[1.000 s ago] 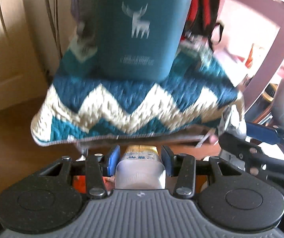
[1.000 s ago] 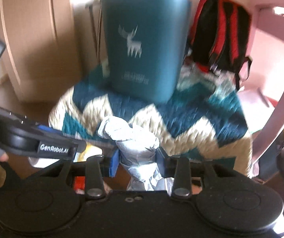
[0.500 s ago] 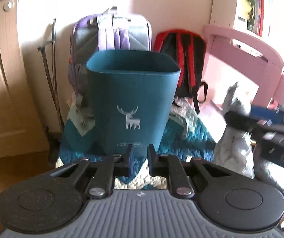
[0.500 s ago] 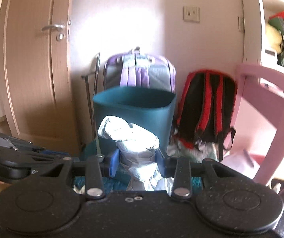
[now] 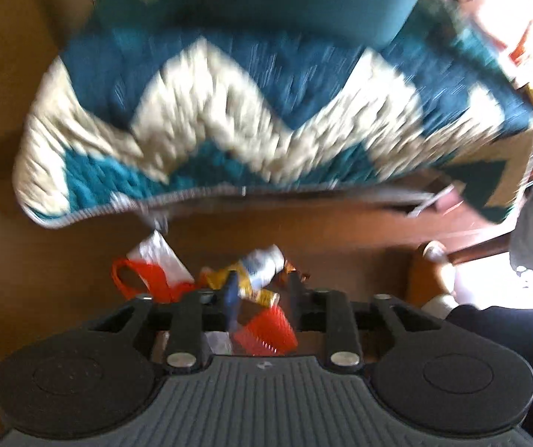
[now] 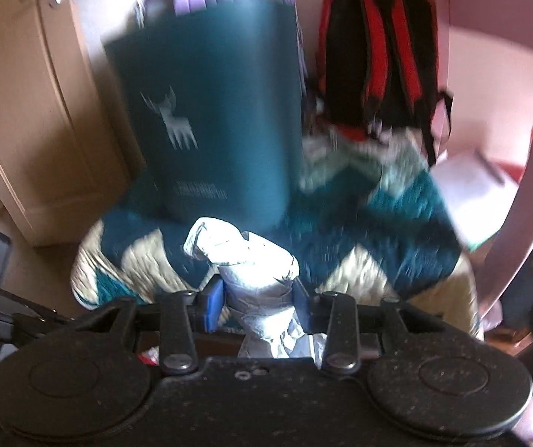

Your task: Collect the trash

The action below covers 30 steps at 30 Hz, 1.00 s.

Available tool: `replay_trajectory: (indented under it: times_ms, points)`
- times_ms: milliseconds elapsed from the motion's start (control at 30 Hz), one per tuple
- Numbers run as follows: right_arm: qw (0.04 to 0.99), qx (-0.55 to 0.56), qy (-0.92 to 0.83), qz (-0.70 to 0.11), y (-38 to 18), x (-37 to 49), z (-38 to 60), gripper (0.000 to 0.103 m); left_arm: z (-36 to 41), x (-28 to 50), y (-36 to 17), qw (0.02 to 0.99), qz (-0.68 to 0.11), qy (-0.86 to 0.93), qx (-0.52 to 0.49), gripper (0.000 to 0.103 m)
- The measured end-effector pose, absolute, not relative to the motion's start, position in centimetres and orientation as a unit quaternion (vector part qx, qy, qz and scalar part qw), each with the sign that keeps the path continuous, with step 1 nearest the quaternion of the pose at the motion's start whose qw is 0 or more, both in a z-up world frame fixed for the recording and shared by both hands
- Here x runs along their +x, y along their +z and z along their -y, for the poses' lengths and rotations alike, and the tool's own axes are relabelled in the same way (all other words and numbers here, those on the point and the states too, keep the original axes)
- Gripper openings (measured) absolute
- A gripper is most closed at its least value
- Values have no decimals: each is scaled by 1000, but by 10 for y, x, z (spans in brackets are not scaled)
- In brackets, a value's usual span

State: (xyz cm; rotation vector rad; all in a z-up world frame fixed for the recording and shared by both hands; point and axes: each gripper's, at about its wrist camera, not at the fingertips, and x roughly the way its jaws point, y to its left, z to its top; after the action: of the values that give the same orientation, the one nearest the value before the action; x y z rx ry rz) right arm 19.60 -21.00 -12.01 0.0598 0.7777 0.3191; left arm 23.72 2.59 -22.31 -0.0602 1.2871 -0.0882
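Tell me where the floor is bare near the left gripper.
Bare wood floor lies left of the red-handled bag, up to the rug edge. It is crowded straight ahead of the left gripper: bag, snack wrapper, red cup.

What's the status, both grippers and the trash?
Left gripper open, above floor litter. Right gripper shut on crumpled paper. Teal bin ahead on rug; path looks clear.

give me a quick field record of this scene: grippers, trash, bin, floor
left gripper: open, empty, over floor trash
right gripper: shut on crumpled paper
bin: teal, deer print, upright on the rug
floor trash: wrapper, red piece, red-and-white bag, on bare floor beside the rug
backpacks: red-black, purple behind bin
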Motion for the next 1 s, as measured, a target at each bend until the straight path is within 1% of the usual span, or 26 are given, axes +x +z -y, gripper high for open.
replay_trajectory:
  times_ms: [33, 67, 100, 233, 300, 367, 467, 667, 833, 967, 1000]
  points:
    - [908, 27, 157, -388, -134, 204, 208, 38, -26, 244, -240, 791, -610, -42, -26, 52]
    - [904, 24, 158, -397, -146, 210, 206, 38, -26, 251, -256, 785, -617, -42, -22, 70]
    - [899, 22, 160, -407, -159, 218, 205, 38, -26, 257, -270, 783, -620, -45, -14, 79]
    - [882, 28, 171, -439, -199, 237, 202, 38, -14, 280, -323, 771, -628, -91, 59, 80]
    - [877, 32, 177, -445, -209, 246, 200, 38, -6, 287, -349, 770, -616, -117, 117, 80]
    - [876, 31, 182, -445, -214, 252, 198, 38, 0, 292, -377, 758, -619, -143, 151, 80]
    - [875, 37, 182, -447, -220, 265, 196, 38, 5, 299, -418, 733, -635, -175, 170, 80]
    - [848, 66, 190, -490, -238, 277, 190, 38, 11, 300, -491, 678, -678, -201, 200, 80]
    - [832, 77, 190, -515, -247, 278, 189, 38, 20, 306, -532, 659, -691, -195, 226, 80]
    - [825, 95, 189, -524, -251, 280, 191, 38, 25, 311, -551, 652, -699, -187, 227, 79]
    - [824, 96, 190, -525, -252, 279, 192, 38, 26, 312, -554, 653, -698, -189, 227, 73]
